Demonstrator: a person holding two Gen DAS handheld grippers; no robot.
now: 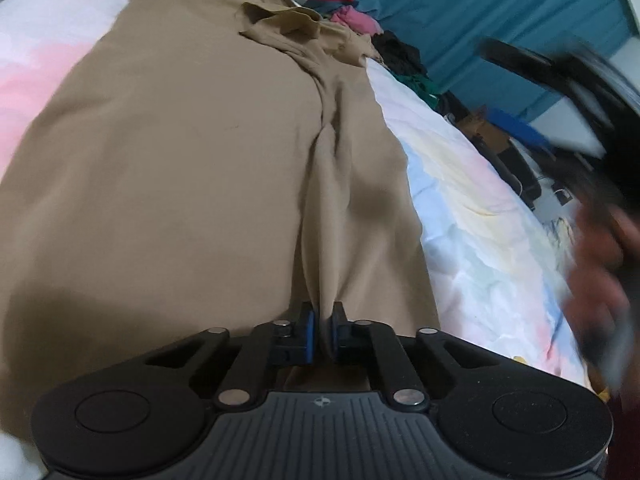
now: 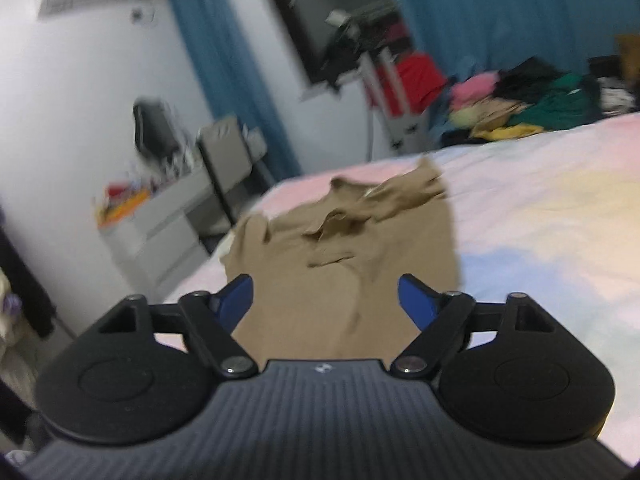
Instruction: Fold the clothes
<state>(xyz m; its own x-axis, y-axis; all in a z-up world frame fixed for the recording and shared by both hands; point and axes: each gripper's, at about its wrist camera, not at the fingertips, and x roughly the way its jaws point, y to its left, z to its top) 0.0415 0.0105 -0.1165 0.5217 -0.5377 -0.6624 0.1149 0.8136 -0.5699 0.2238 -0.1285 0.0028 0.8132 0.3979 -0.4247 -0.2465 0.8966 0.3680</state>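
A tan shirt (image 1: 192, 152) lies spread lengthwise on the pastel bedsheet (image 1: 472, 216), its collar end at the far side. My left gripper (image 1: 323, 318) is shut on a raised fold at the shirt's near hem, and a ridge runs from it up the cloth. In the right wrist view the same tan shirt (image 2: 344, 264) lies ahead on the bed. My right gripper (image 2: 325, 290) is open and empty, held above the shirt's near part. It shows as a blurred dark shape with a hand at the right of the left wrist view (image 1: 592, 168).
A pile of mixed clothes (image 2: 532, 104) lies at the bed's far side, with a red garment (image 2: 420, 76) and teal curtains (image 2: 500, 12) behind. Grey drawers (image 2: 172, 224) and a chair (image 2: 232, 148) stand left of the bed.
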